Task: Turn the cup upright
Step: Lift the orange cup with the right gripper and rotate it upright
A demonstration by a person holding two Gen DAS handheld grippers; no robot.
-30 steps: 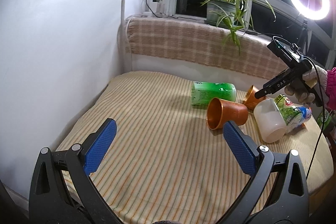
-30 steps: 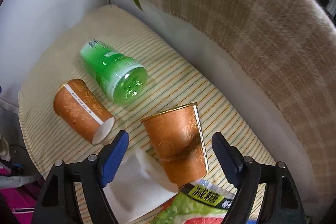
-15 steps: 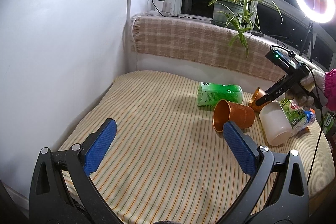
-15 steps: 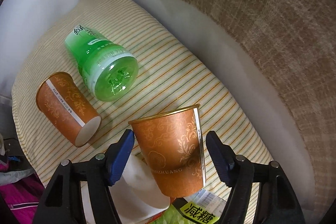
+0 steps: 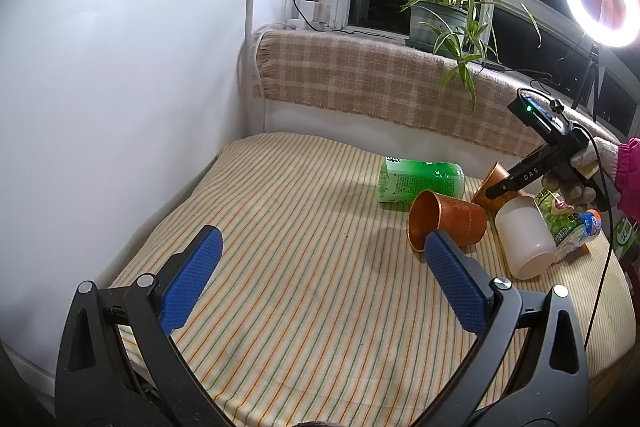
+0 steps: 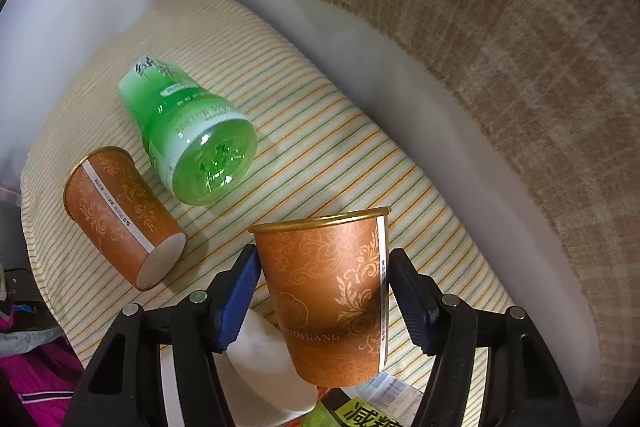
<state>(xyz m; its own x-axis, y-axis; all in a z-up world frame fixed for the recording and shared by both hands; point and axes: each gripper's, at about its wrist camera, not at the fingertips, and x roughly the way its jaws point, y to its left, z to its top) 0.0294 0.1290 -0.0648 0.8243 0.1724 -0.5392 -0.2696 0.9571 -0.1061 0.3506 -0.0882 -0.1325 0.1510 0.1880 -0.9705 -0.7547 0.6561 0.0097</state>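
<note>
Right tongs (image 6: pixel 322 291) pinch the brown paper cup with gold rim (image 6: pixel 328 291), lying near the green plastic bottle (image 6: pixel 192 143) on striped tabletop (image 6: pixel 320 147) — left tongs (image 5: pixel 320 279), spread, show only its base.

1. A cup (image 6: pixel 332 291) of orange-brown paper with a pale floral pattern and a gold rim is seen between the two blue pads of the right gripper (image 6: pixel 324 291). Its open mouth is turned away from the camera, and a white seam strip runs down its side. Whether the pads are pressed on it cannot be told.
2. In the left view, this cup (image 5: pixel 490 183) is mostly hidden; only its rim and upper wall are shown, tilted.
3. A second cup (image 6: pixel 120 215) of the same kind is laid on its side on the striped cloth (image 6: pixel 320 131), with its white bottom turned to the right camera.
4. In the left view, the open mouth of this second cup (image 5: pixel 448 221) is shown.
</note>
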